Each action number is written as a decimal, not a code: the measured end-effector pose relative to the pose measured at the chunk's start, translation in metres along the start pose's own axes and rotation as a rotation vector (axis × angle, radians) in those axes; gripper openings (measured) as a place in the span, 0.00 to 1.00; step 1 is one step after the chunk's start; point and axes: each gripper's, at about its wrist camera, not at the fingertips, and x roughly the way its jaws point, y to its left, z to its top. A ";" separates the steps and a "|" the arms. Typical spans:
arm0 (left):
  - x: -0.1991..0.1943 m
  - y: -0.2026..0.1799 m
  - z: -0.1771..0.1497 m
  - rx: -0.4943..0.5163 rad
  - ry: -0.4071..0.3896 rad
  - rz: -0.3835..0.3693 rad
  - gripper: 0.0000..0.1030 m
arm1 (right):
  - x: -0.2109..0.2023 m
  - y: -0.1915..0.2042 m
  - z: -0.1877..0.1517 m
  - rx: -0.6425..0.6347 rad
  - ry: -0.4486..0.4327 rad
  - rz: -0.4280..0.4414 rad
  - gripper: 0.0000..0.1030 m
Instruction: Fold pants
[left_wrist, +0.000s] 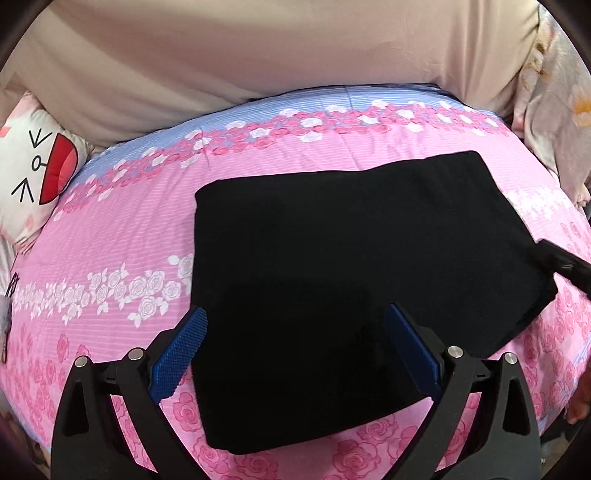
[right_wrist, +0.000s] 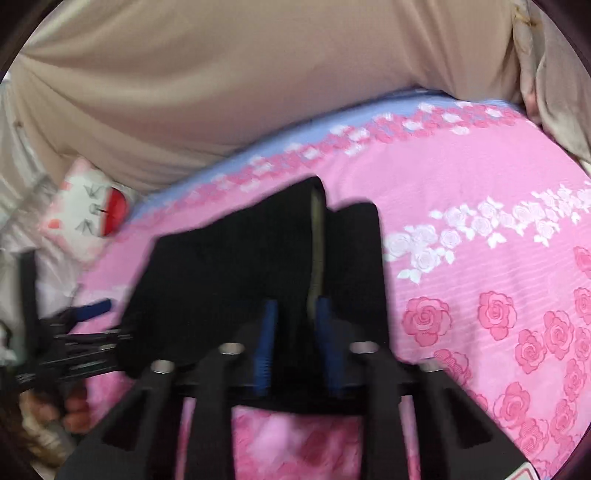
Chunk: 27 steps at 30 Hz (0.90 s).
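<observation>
Black pants (left_wrist: 351, 266) lie folded into a flat rectangle on a pink rose-print bedsheet (left_wrist: 110, 229). My left gripper (left_wrist: 295, 321) hovers open over the pants' near edge, its blue pads wide apart. In the right wrist view the pants (right_wrist: 229, 258) rise in a lifted fold. My right gripper (right_wrist: 293, 314) has its blue pads close together around this black cloth, shut on it. The right gripper's tip shows at the pants' right edge in the left wrist view (left_wrist: 565, 262). The left gripper shows at the left in the right wrist view (right_wrist: 92, 310).
A beige padded headboard (left_wrist: 258, 55) stands behind the bed. A white cartoon-face pillow (left_wrist: 33, 173) lies at the far left. A floral cloth (left_wrist: 561, 110) hangs at the right. The person's hand (right_wrist: 70, 406) is at the lower left.
</observation>
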 end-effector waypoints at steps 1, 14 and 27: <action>0.001 0.000 0.001 0.000 0.002 0.003 0.92 | 0.000 -0.001 0.001 0.004 -0.001 -0.025 0.25; 0.000 -0.015 0.003 0.032 -0.002 0.014 0.92 | 0.030 -0.019 0.005 0.081 0.058 0.050 0.49; 0.000 -0.011 0.003 0.024 -0.001 0.018 0.92 | -0.001 0.002 0.006 0.052 0.026 0.130 0.16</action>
